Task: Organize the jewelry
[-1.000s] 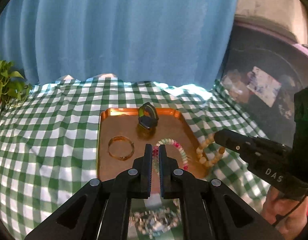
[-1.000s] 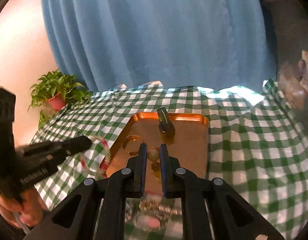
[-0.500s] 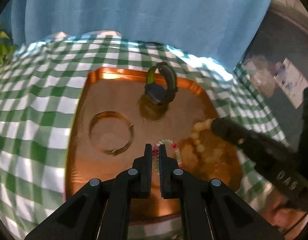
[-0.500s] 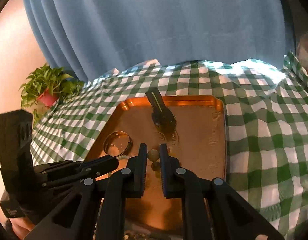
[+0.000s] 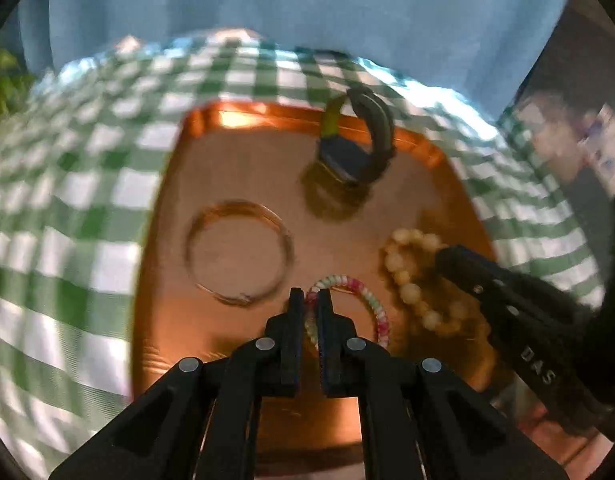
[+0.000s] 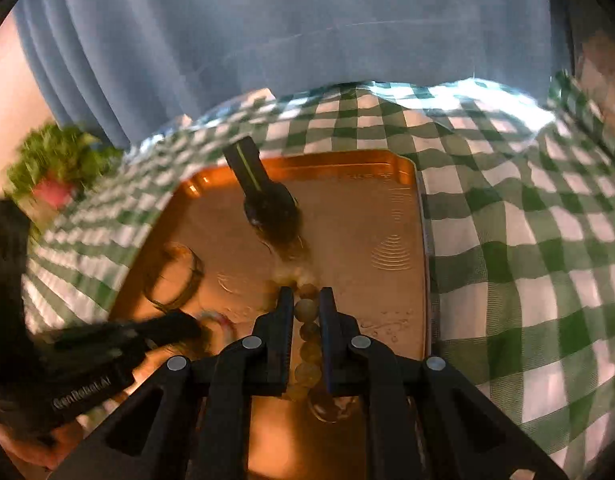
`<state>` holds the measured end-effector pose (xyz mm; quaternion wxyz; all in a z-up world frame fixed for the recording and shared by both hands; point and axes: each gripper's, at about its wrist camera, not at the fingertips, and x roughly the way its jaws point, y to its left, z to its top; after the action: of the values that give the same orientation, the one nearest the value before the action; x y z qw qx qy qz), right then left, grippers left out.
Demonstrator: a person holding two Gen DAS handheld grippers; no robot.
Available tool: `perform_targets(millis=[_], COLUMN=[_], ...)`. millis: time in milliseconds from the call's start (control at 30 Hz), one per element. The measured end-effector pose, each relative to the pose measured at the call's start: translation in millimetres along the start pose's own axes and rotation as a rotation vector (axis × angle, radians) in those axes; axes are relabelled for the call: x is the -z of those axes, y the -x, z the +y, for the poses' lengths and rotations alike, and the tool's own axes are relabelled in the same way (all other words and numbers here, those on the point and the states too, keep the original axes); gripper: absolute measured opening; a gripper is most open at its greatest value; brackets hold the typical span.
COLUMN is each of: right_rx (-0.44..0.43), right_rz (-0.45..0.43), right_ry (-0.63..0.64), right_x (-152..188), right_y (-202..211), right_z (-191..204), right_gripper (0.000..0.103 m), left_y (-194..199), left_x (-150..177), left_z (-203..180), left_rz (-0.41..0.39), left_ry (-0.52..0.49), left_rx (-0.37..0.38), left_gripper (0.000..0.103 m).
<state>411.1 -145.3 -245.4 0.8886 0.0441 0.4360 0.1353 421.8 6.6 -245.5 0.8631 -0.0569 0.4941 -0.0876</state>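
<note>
Left tongs point(image 5: 311, 294) clenched on pastel bracelet point(image 5: 369, 300); right tongs point(image 6: 306, 294) grasping cream beads point(image 6: 306, 310) over copper tray point(image 6: 403, 240).

Warm dim indoor light, glare on copper tray point(image 5: 235, 118) rim at 12 o'clock, motion-blurred checked cloth point(image 6: 527, 240), fisheye-bent dark edges.

The left gripper point(image 5: 311, 294) pinches a colourful bead bracelet point(image 5: 361, 300) over the copper tray point(image 5: 235, 120), near its front edge, beside a bangle point(image 5: 239, 258).
</note>
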Motion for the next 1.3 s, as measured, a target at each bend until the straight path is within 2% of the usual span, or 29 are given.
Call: perform_targets(millis=[33,133,167,200,267,300,333,400,533,700,800,933,1067,1200,1300], right_rx=[0.009,0.054,0.065,0.065,0.045,0.045,0.058,0.064,0.055,0.106,0.044,0.035,0.114,0.138,0.167], right_rz=[0.002,0.0,-0.001,-0.007,-0.026,-0.049,-0.062,-0.073,-0.067,-0.061,-0.071,-0.075,-0.11,-0.187,-0.231], right_ry=[0.011,0.063,0.067,0.059,0.046,0.042,0.041,0.027,-0.005,0.019,0.009,0.052,0.13,0.152,0.142], right_x=[1.2,4.8,5.1,5.7,7.3,8.2,8.3,7.7,7.9,12.6,24.8,45.2,66.4,83.3,97.9], right_y=[-1.9,-3.8,-3.1,-0.9,5.4,10.4,13.4,18.1,22.0,31.2,47.9,74.4,114.1,172.3,214.6], right_z=[1.5,8.3,8.5,7.7,6.9,6.7,6.4,2.2,-4.0,1.1,4.3,18.6,43.2,66.3,81.7], right_gripper=[0.011,0.012,0.017,0.027,0.082,0.086,0.086,0.085,0.086,0.091,0.091,0.091,0.091,0.091,0.091], left_y=[-1.5,-2.4,-2.5,-2.4,0.5,0.5,0.0,0.9,7.1,29.6,59.0,98.3,137.5,187.5,225.3], left_x=[1.3,3.2,3.3,3.6,4.5,3.0,2.6,3.4,4.3,15.5,30.4,47.8,73.7,105.0,130.2], left_z=[-2.4,-2.8,-3.1,-3.3,-3.5,-1.9,2.3,12.2,14.8,6.0,1.9,-7.5,-13.1,-14.9,-16.2], left_rz=[0.0,-0.015,-0.021,-0.03,-0.038,-0.033,-0.025,-0.031,-0.036,-0.084,-0.141,-0.176,-0.144,-0.188,-0.196], left_ry=[-0.016,-0.018,-0.022,-0.027,-0.028,-0.014,0.012,0.062,0.093,0.029,-0.004,-0.058,-0.079,-0.049,-0.028], left_rx=[-0.023,-0.02,-0.026,-0.042,-0.096,-0.124,-0.145,-0.091,-0.045,-0.085,-0.104,-0.177,-0.212,-0.158,-0.153], left_gripper=[0.006,0.008,0.009,0.011,0.028,0.051,0.074,0.083,0.083,0.083,0.083,0.085,0.089,0.089,0.089])
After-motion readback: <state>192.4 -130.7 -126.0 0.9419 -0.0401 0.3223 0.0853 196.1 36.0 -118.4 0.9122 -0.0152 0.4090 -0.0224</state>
